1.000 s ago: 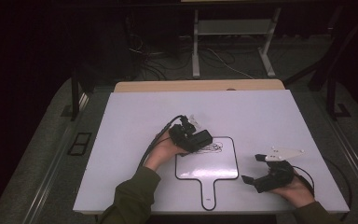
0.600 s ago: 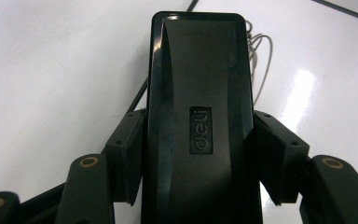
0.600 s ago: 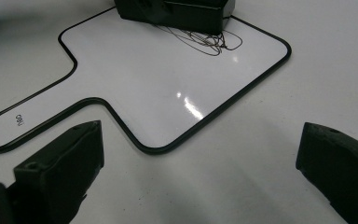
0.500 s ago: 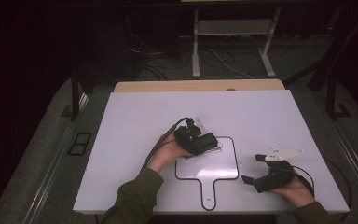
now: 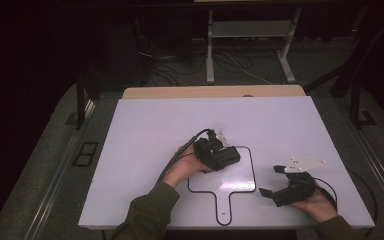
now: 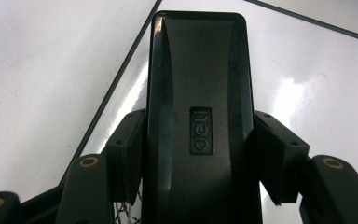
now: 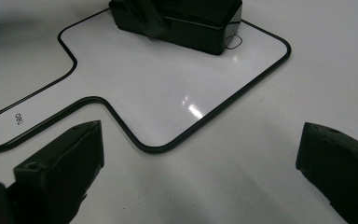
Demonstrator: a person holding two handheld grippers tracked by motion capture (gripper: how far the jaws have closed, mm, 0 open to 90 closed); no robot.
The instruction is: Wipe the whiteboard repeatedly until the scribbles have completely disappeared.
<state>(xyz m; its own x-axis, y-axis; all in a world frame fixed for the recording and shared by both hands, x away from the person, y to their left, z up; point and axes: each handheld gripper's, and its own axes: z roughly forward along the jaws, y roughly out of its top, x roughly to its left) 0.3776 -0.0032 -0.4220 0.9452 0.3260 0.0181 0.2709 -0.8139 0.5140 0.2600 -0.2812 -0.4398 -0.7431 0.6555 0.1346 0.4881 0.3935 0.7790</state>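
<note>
A black eraser (image 6: pixel 198 70) with a brand label on its back sits between the pads of my left gripper (image 6: pixel 200 149), which is shut on it. In the high view the eraser (image 5: pixel 231 156) lies over the upper left corner of a small white board (image 5: pixel 230 180), which has a black rim and a handle. My left gripper (image 5: pixel 219 154) holds it there. My right gripper (image 5: pixel 271 181) rests on the table to the right of the board, with nothing between its open jaws. In the right gripper view (image 7: pixel 200 158) the board (image 7: pixel 168 88) and eraser (image 7: pixel 196 23) lie ahead.
The white table (image 5: pixel 155 125) has bare room to the left and behind the board. A wooden strip (image 5: pixel 215 92) runs along its far edge. Cables trail from both grippers across the tabletop. Dark floor and metal stands lie beyond.
My left gripper has shifted slightly to the right with the eraser, over the board's upper left corner. The right gripper has stayed still.
</note>
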